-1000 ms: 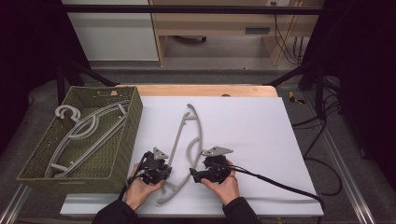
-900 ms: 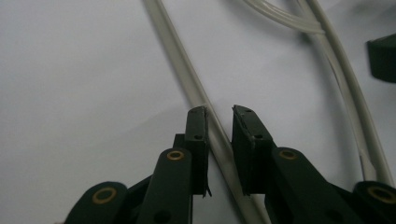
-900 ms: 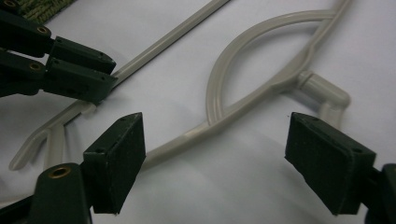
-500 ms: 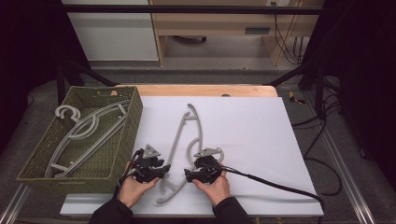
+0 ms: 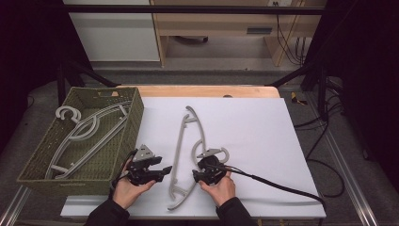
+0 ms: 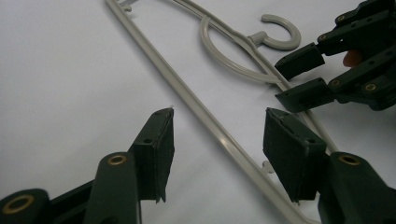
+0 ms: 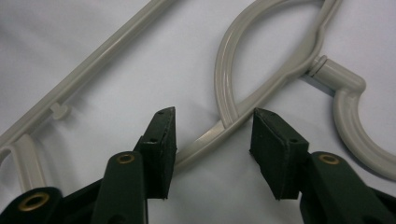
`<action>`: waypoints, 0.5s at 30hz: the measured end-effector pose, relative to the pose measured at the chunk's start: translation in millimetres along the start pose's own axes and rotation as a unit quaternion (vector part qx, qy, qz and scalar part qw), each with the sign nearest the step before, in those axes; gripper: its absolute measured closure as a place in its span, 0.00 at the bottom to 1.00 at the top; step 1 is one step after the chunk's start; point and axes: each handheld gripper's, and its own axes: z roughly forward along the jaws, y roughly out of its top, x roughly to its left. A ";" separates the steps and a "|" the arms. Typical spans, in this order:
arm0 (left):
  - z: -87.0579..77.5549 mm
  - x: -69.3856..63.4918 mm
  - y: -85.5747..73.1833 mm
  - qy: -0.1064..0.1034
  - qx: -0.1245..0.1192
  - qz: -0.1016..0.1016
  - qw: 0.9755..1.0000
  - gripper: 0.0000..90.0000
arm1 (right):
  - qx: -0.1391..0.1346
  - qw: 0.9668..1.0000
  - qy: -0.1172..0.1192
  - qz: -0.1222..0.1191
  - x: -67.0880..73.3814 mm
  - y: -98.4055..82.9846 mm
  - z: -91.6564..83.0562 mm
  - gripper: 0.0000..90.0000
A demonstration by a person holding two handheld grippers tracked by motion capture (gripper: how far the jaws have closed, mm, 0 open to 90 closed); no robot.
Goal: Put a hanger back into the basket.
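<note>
Left gripper [image 6: 215, 154] drawn back leftward off hanger [image 5: 181, 141], jaws just opened, bar between but untouched. Right gripper [image 7: 212, 149] jaws closing, spread astride hanger arm; handover judged underway.

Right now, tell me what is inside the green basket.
The green basket holds grey hangers, overlapping; one hook pokes up at the far left corner. How many there are is unclear, and the near wall hides the basket's front floor.
</note>
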 end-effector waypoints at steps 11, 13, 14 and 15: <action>0.7 0.2 -0.3 0.002 0.007 -0.002 1.000 0.45 | -0.001 1.000 -0.002 0.018 -6.6 -2.5 -4.8 0.64; 1.2 0.0 -0.3 0.004 0.006 0.000 1.000 0.44 | -0.006 1.000 -0.010 0.022 -4.8 -4.7 -0.7 0.58; 1.1 0.1 -0.3 0.004 0.006 -0.001 1.000 0.44 | -0.010 1.000 -0.012 0.020 -3.7 -5.3 -0.5 0.57; 1.0 0.2 -0.3 0.004 0.005 -0.002 1.000 0.44 | -0.010 1.000 -0.017 0.021 -2.8 -5.6 -0.5 0.59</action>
